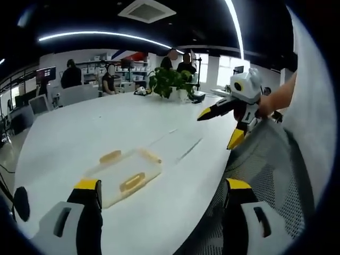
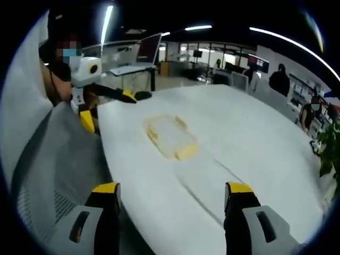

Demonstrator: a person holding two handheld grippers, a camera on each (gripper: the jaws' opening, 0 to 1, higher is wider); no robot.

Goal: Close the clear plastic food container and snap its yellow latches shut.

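Note:
A clear plastic food container [image 1: 126, 175] [image 2: 169, 136] lies flat on the white table [image 1: 95, 133], its lid on and its yellow latches [image 1: 132, 181] along the sides. My left gripper [image 1: 162, 187] hangs open just short of it, jaws wide, nothing between them. My right gripper [image 2: 172, 192] is open too, held back from the container over the table's edge. Each gripper shows in the other's view, the right gripper [image 1: 223, 123] at the right and the left gripper [image 2: 109, 109] at the upper left, both with jaws apart.
A grey mesh chair back [image 1: 265, 164] [image 2: 53, 159] stands at the table's near edge. A potted plant [image 1: 170, 82] sits at the table's far end. People sit and stand in the background among desks and monitors [image 2: 149, 50].

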